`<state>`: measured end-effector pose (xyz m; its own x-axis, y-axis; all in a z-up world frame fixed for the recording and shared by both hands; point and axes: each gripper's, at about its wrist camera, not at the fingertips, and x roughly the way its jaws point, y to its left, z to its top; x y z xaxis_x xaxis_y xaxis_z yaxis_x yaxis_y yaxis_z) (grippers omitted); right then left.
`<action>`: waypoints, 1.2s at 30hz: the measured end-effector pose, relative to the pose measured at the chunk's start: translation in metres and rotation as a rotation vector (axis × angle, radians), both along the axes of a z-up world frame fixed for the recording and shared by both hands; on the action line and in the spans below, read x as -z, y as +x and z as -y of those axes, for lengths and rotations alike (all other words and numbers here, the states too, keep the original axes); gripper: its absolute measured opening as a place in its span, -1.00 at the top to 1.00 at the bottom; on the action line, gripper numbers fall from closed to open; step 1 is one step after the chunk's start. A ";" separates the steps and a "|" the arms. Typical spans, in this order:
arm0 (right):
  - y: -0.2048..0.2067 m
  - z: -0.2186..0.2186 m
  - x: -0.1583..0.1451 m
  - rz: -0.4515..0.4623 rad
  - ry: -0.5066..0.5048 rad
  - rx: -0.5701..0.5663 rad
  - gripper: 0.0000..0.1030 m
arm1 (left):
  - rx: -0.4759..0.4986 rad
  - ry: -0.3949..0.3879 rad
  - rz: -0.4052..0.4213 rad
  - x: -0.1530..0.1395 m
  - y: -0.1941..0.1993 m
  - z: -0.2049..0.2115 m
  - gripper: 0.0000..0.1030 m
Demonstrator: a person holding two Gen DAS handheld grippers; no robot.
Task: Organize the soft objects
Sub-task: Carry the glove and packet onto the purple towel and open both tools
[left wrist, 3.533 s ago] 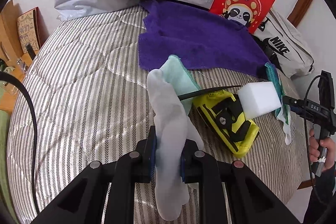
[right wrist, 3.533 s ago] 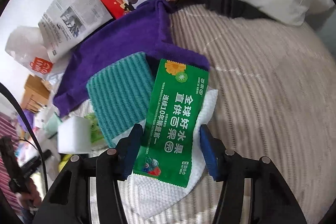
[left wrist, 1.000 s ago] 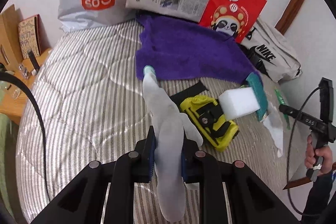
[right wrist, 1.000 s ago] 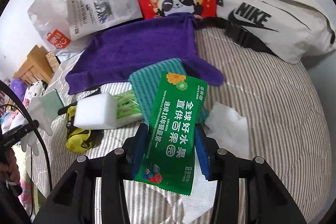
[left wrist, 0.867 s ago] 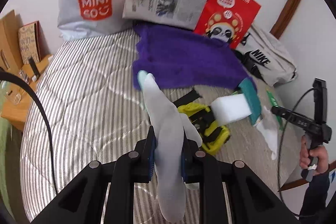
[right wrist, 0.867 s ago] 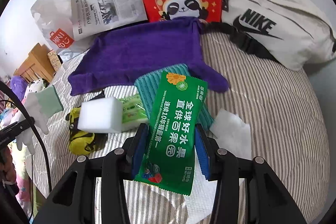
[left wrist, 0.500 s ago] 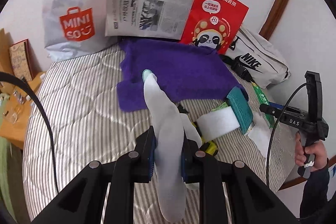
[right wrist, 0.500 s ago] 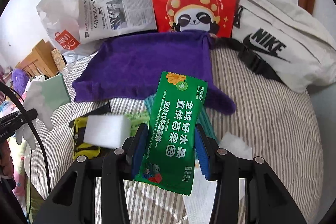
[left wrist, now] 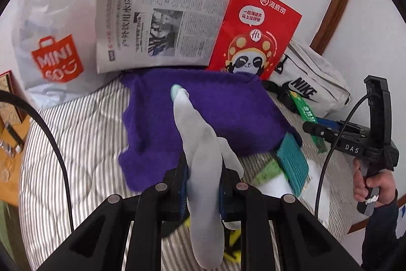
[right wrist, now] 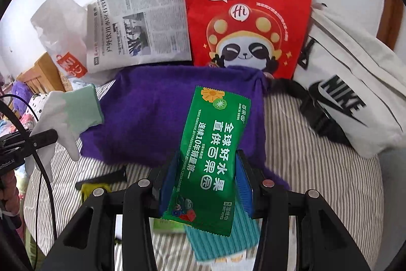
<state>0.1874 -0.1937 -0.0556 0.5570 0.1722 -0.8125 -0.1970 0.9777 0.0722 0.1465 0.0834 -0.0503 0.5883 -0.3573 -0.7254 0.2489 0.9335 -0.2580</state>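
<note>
My left gripper (left wrist: 203,182) is shut on a pale grey glove with a mint cuff (left wrist: 200,151), held upright above the striped bed; the glove also shows in the right wrist view (right wrist: 63,116). My right gripper (right wrist: 206,182) is shut on a green wet-wipes packet (right wrist: 210,156), held in the air over the near edge of a purple towel (right wrist: 162,113). The towel (left wrist: 203,113) lies spread at the back of the bed. A teal ribbed cloth (left wrist: 291,159), a white sponge (left wrist: 276,187) and a yellow pouch (right wrist: 94,188) lie below the grippers.
Against the wall stand a white MINISO bag (left wrist: 50,50), a newspaper (left wrist: 157,24) and a red panda paper bag (right wrist: 248,14). A white Nike bag (right wrist: 352,98) lies at the right. The striped mattress (left wrist: 83,133) stretches left; wooden furniture (right wrist: 43,73) beyond it.
Both grippers have risen and moved forward toward the purple towel and the bags, each keeping its hold. The sponge, teal cloth and yellow pouch now sit lower in both views.
</note>
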 end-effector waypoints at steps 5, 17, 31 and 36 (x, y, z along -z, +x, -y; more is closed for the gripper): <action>0.032 -0.004 0.008 -0.007 -0.005 0.002 0.14 | 0.013 0.006 0.007 0.002 0.035 0.006 0.65; 0.114 -0.009 0.054 -0.086 -0.029 0.013 0.14 | 0.015 0.024 -0.041 0.034 0.113 0.015 0.65; 0.151 -0.005 0.101 -0.191 -0.098 0.009 0.13 | -0.007 0.087 -0.126 0.079 0.150 0.018 0.64; 0.153 -0.005 0.103 -0.192 -0.093 0.001 0.10 | -0.010 0.140 -0.144 0.088 0.152 0.023 0.58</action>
<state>0.3404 -0.1885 -0.1582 0.3906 0.0916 -0.9160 -0.1876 0.9821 0.0182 0.2986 0.0606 -0.1387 0.4781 -0.2414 -0.8445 0.2093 0.9651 -0.1574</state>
